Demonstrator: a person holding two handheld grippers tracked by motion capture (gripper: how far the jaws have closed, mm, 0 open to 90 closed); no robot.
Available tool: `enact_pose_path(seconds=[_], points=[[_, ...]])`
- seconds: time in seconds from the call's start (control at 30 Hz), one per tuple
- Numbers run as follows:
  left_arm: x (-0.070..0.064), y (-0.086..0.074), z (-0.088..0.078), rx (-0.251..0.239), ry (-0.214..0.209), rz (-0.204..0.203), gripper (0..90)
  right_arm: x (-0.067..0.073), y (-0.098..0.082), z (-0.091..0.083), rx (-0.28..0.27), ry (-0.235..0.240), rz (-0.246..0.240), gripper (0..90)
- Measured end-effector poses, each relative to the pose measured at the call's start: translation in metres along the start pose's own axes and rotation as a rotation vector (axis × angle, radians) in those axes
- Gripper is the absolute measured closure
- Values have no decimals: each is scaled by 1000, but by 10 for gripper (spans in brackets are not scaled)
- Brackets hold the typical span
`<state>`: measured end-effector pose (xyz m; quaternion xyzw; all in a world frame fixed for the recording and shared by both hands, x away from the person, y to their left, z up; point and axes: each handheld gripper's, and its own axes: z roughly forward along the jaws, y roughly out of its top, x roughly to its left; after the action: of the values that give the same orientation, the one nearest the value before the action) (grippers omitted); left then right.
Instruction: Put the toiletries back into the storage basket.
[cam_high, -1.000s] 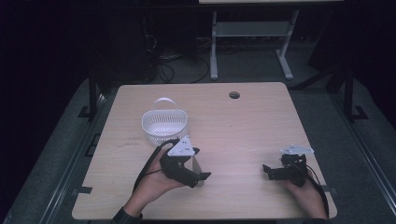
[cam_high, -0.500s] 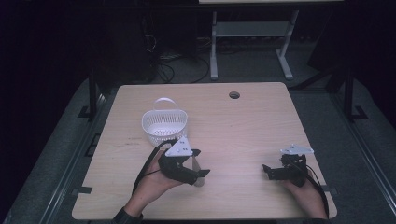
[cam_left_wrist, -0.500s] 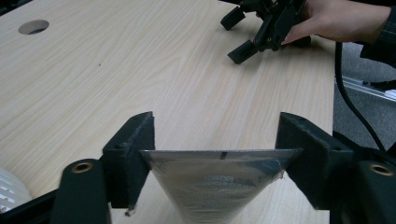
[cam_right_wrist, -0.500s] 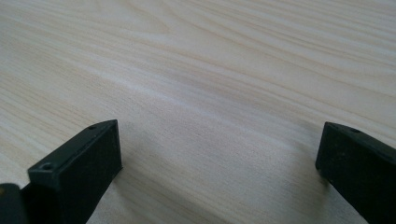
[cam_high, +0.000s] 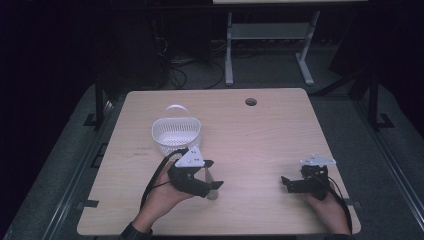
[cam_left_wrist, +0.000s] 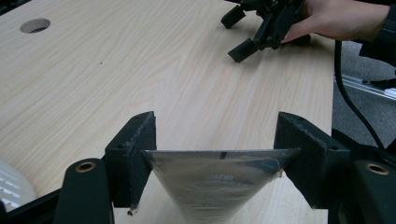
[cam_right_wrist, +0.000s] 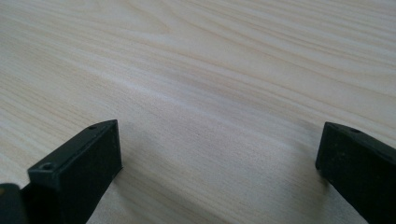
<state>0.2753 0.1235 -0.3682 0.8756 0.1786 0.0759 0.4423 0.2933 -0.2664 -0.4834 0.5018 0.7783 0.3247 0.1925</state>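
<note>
Dark floor and cables ring a pale wooden bench (cam_high: 260, 135), with a round cable hole (cam_high: 251, 102) near its 12 o'clock edge. Toward 10 o'clock of the bench's middle stands a white lattice basket (cam_high: 176, 133) with its handle raised. Just beside it, at about 7 o'clock on the bench, the left hand-held gripper (cam_left_wrist: 215, 156) is clenched on a clear, foggy plastic piece (cam_left_wrist: 219, 182) — wide and flat along the top edge between the pads, narrowing downward like a cone or pouch; what it is exactly I cannot tell. In the high view this piece (cam_high: 211, 186) sits low against the wood under the gripper's grey plate. At about 4 o'clock, well apart from the left, the right hand-held gripper (cam_high: 289, 184) rests on the bench in the person's right hand (cam_high: 325, 205) — its jaws stand wide and released, bare wood grain between them.
</note>
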Motion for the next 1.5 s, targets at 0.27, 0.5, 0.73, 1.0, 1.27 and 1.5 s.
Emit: enact_pose_path(seconds=[0.27,0.5,0.73,1.0,1.27,1.5], points=[[5,-1,-7,-1,5,-13,297,0,0,0,0,0,0,0],[8,-2,-12,-5,13,-16,297,0,0,0,0,0,0,0],[12,-3,-18,-3,26,-20,296,0,0,0,0,0,0,0],[17,-5,-24,-1,47,-25,296,0,0,0,0,0,0,0],[23,-7,-31,1,63,-35,297,0,0,0,1,0,-1,0],[28,-10,-37,0,79,-51,297,0,0,0,0,0,0,0]])
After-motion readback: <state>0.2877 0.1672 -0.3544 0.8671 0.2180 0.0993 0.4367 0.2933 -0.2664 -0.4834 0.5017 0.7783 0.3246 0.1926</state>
